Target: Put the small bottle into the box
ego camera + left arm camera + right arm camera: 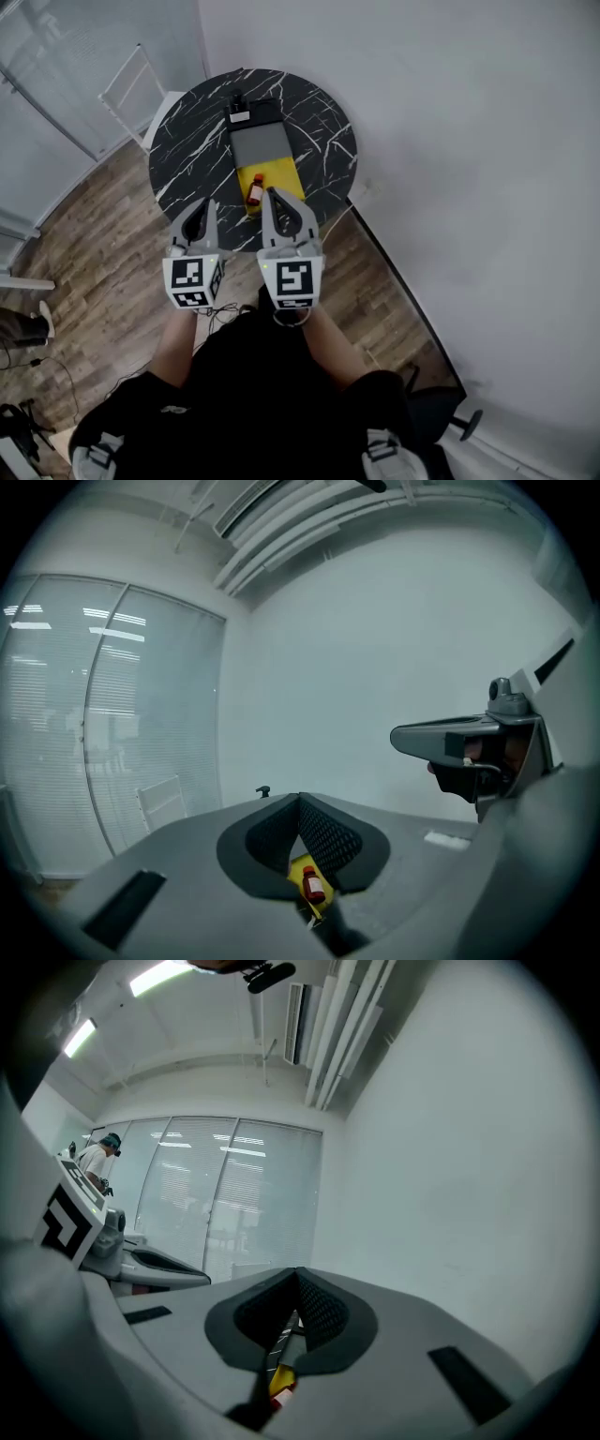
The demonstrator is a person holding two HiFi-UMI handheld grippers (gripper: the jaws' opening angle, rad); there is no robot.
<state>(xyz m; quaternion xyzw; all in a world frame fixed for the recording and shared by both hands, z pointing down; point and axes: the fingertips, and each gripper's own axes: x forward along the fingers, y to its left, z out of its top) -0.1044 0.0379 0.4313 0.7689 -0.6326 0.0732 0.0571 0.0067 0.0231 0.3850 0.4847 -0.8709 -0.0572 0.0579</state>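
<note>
- Left gripper [299, 799]: jaws clenched, tips meeting, with nothing between the pads. The open wedge below the tips only frames the bench further down.
- Right gripper [297, 1274]: jaws likewise clenched tip to tip and holding nothing.
- Head view: both grippers hang side by side in the air over the near edge of the bench [187, 150]. Neither touches anything on it.
- Small bottle [255, 192]: brown with a red cap. It lies on a yellow panel [279, 176] just beyond the right gripper's tips and slightly to their left. Both gripper views look down on it through the gap under their jaws.
- Grey box [263, 145]: flat and rectangular, at mid-bench. Its near end butts against the yellow panel, and a black item [246, 111] sits at its far end. The grey area shows no bottle.
- Cannot tell whether the yellow panel is a flap of the box or a separate sheet.
- Judgement on progress: the end state is not reached if the grey part is the box. The bottle rests just outside its near end, in neither gripper. What is left is a grasp, a short carry towards the far side, and a release.
</note>
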